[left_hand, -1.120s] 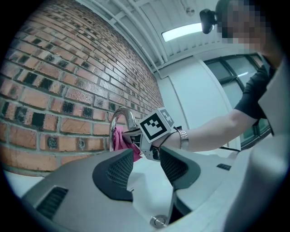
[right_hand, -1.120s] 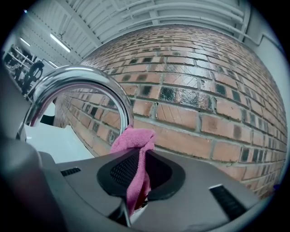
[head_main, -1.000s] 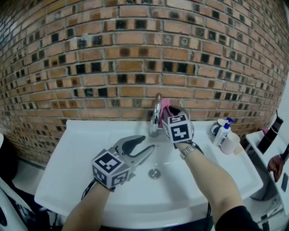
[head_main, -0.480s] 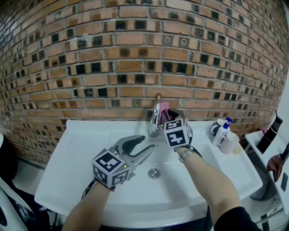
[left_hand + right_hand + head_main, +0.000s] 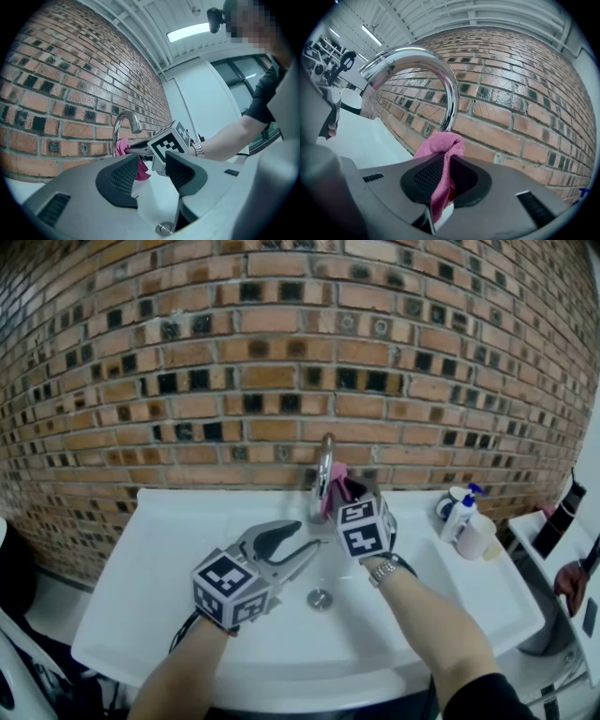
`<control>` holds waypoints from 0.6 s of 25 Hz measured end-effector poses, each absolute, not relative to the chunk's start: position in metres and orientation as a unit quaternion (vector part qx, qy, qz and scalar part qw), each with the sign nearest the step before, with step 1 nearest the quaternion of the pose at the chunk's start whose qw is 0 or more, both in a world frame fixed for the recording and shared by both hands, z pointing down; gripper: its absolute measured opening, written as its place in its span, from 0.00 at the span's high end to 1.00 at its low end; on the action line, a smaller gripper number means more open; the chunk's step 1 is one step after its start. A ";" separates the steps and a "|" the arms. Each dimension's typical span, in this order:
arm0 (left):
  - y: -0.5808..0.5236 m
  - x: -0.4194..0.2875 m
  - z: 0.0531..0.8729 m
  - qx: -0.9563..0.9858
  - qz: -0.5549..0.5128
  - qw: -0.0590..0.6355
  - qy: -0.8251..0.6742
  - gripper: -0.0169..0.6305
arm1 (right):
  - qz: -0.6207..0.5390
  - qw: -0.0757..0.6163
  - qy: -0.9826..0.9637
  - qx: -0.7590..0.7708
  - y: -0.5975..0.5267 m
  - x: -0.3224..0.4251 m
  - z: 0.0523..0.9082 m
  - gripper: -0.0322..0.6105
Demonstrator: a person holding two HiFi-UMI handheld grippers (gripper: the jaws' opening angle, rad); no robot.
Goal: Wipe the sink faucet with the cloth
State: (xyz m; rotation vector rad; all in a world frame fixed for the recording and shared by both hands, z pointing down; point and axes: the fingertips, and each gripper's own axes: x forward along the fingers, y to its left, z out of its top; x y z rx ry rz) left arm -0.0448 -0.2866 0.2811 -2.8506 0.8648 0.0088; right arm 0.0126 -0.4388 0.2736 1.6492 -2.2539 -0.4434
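A chrome gooseneck faucet point(image 5: 324, 470) rises at the back of the white sink point(image 5: 178, 549). My right gripper point(image 5: 343, 491) is shut on a pink cloth point(image 5: 335, 482) and holds it against the faucet's stem on its right side. In the right gripper view the cloth point(image 5: 442, 146) bunches out between the pads, just below the faucet's curve point(image 5: 436, 70). My left gripper point(image 5: 313, 546) hangs over the basin, jaws open with nothing between them. In the left gripper view point(image 5: 151, 171) it points at the faucet point(image 5: 123, 123) and the cloth point(image 5: 122, 146).
The drain point(image 5: 320, 599) lies in the basin below the left gripper. A white spray bottle point(image 5: 461, 512) and a pale container point(image 5: 480, 538) stand on the sink's right rim. A brick wall point(image 5: 281, 352) rises right behind the faucet.
My right gripper has come down and slightly left along the faucet with the cloth in it. The left gripper has stayed where it was.
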 end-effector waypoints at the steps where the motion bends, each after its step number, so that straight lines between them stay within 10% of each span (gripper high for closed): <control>1: -0.287 -0.045 0.281 -0.954 0.003 0.081 0.289 0.68 | -0.157 0.158 -0.788 0.573 -0.437 0.011 0.275 0.88; 15: -0.286 -0.044 0.282 -0.954 0.000 0.082 0.289 0.68 | -0.146 0.171 -0.801 0.555 -0.426 0.002 0.305 0.87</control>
